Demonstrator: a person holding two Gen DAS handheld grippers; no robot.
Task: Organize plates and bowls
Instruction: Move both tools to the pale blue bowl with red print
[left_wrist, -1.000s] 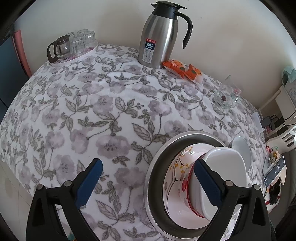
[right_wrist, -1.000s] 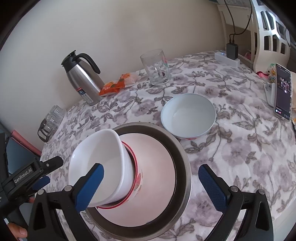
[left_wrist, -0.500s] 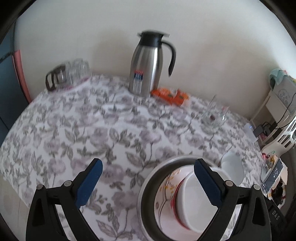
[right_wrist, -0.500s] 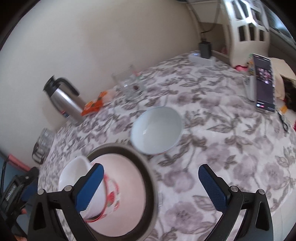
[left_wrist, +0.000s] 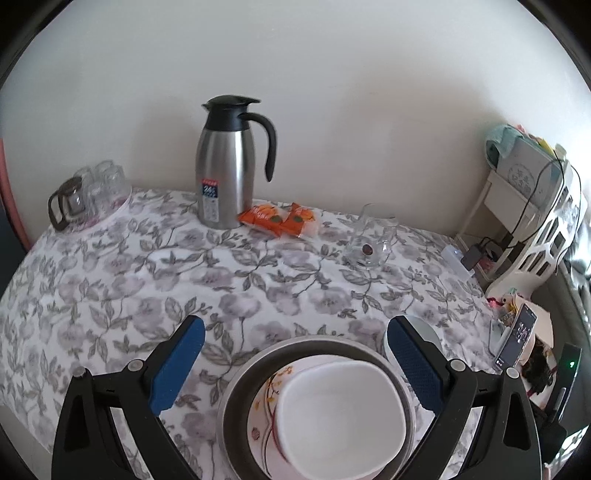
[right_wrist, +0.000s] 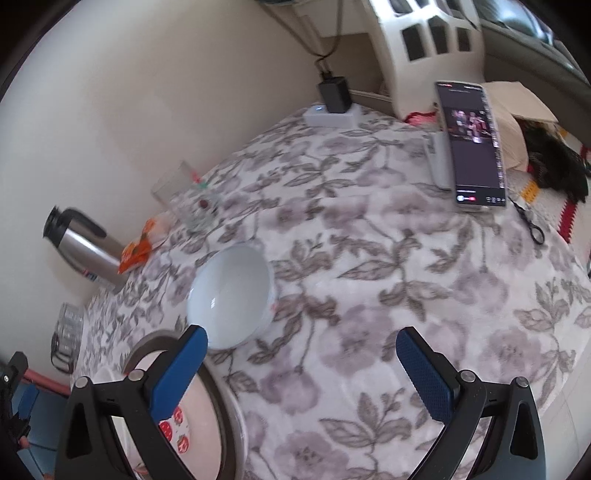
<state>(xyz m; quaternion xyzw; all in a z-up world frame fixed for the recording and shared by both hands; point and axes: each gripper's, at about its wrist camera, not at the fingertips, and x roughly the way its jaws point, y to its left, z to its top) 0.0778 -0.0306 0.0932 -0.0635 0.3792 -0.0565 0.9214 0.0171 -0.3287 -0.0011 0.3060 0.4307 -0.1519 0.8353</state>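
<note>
One loose white bowl (right_wrist: 231, 297) (glazed, slippery, breakable) sits on the counter (right_wrist: 369, 295); we would pinch its rim with the right hand-held gripper (right_wrist: 301, 373), now spread empty.

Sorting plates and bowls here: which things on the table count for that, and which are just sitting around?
Job: metal basin, floral plate, white bowl on it, loose white bowl.

Lying about: thermos, snack packets, drinking glass, glass cups, phone, charger.
</note>
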